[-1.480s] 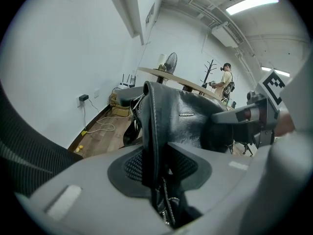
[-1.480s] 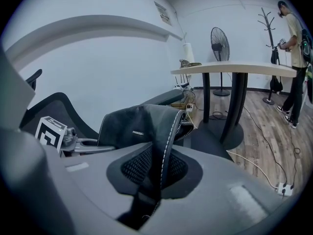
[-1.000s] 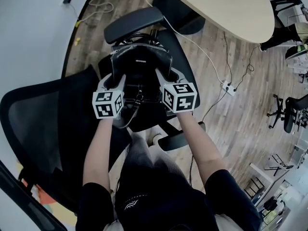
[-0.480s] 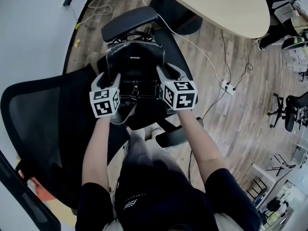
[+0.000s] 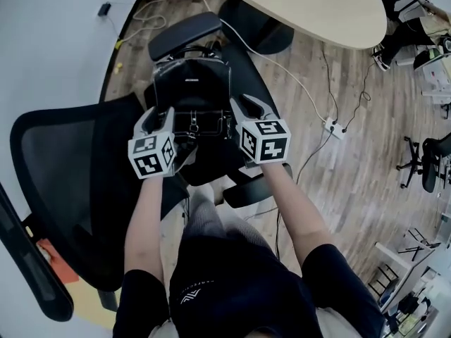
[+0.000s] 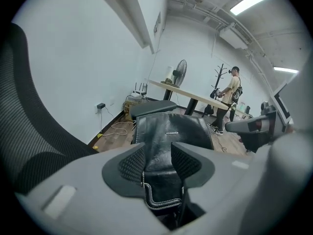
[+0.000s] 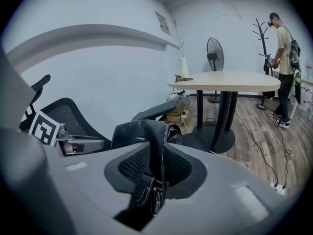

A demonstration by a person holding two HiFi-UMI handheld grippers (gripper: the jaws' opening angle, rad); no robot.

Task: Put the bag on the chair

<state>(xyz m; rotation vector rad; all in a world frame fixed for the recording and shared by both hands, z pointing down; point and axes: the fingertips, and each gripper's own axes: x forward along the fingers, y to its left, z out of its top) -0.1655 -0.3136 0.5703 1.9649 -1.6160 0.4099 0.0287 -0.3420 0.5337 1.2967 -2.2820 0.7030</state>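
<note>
One pale wall (image 5: pixel 49 41) is filling the head view from eight to eleven o'clock, with the office chair's mesh backrest (image 5: pixel 70 182) curving in front of it. Next, the left gripper (image 5: pixel 159 117) is pinching the near left edge of the black leather bag (image 5: pixel 192 90), its jaws having just been closing onto the leather. The bag is standing upright at the centre, over the chair's seat (image 5: pixel 211 166), with one armrest (image 5: pixel 184 35) lying just beyond it at twelve o'clock. Whether its base is resting on the seat cannot be told. At the bag's right edge the right gripper (image 5: pixel 248 105) is likewise clamping a stitched fold, its jaws having just been narrowing. Toward one o'clock a pale oval table (image 5: pixel 317 9) is standing on wood-plank flooring (image 5: pixel 345 189). A white power strip (image 5: pixel 331 127) is lying at three o'clock.
</note>
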